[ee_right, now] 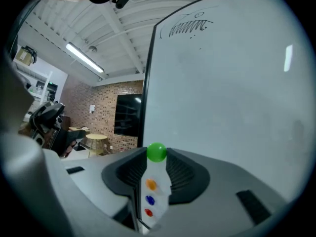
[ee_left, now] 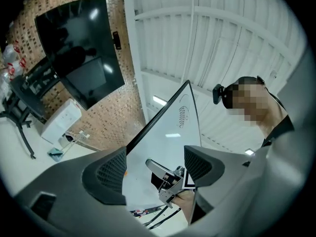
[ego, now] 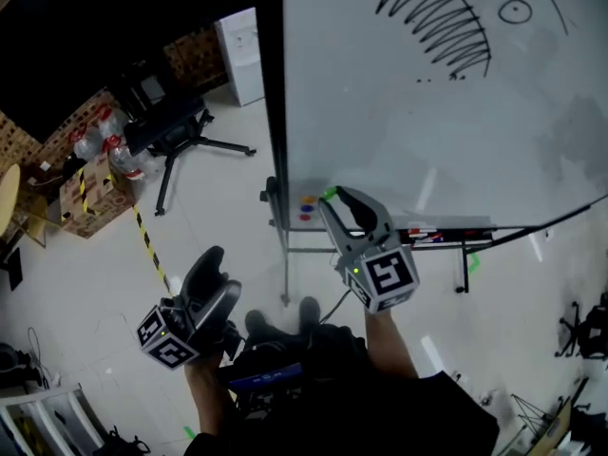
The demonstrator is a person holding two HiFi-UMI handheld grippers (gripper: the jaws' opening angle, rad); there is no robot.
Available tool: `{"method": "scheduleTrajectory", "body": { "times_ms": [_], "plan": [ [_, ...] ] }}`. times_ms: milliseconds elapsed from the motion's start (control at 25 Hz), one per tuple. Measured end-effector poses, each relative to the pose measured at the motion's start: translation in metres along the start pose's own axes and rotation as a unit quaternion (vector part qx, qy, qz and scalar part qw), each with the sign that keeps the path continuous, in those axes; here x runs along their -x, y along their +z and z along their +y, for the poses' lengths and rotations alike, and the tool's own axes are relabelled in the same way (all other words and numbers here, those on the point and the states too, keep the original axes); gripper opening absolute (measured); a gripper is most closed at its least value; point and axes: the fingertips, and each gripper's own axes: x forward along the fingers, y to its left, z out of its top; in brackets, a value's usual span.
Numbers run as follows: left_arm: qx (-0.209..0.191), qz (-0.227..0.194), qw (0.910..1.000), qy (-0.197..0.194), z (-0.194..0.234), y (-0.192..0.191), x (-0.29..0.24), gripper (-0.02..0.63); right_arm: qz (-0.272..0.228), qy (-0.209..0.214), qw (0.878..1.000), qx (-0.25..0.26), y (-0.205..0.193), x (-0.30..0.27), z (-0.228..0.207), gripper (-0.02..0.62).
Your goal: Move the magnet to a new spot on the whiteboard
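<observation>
A round green magnet (ee_right: 157, 152) sits pinched between the tips of my right gripper (ee_right: 157, 158), just in front of the lower left corner of the whiteboard (ee_right: 222, 83). In the head view the green magnet (ego: 330, 194) shows at the tip of the right gripper (ego: 334, 199), close to the whiteboard (ego: 427, 112). An orange magnet (ee_right: 151, 184), a blue magnet (ee_right: 150, 200) and a red magnet (ee_right: 148, 212) stick to the board in a column below it. My left gripper (ego: 217, 278) hangs lower left, away from the board. It stands open (ee_left: 155, 169) with nothing between its jaws.
A marker tray (ego: 442, 233) with pens runs along the board's bottom edge, above the stand's legs (ego: 285, 274). A black scribble (ego: 437, 22) marks the upper board. An office chair (ego: 180, 136), cardboard boxes with bottles (ego: 95, 164) and a white cabinet (ego: 242, 55) stand left.
</observation>
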Motion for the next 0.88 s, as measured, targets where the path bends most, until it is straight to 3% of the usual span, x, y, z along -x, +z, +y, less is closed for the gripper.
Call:
{"method": "scheduleTrajectory", "body": {
  "times_ms": [280, 560, 880],
  "plan": [
    [0.033, 0.078, 0.9941, -0.068, 0.019, 0.016, -0.016, 0.359, 0.014, -0.114, 0.993, 0.008, -0.01, -0.009, 0.0, 0.149],
    [0.049, 0.142, 0.9822, -0.112, 0.037, 0.033, -0.004, 0.359, 0.028, -0.233, 0.971, 0.032, -0.022, -0.025, 0.007, 0.149],
    [0.043, 0.162, 0.9778, -0.126, 0.035, 0.04, 0.008, 0.359, 0.016, -0.274, 0.961, 0.029, -0.028, -0.035, 0.006, 0.15]
  ]
}}
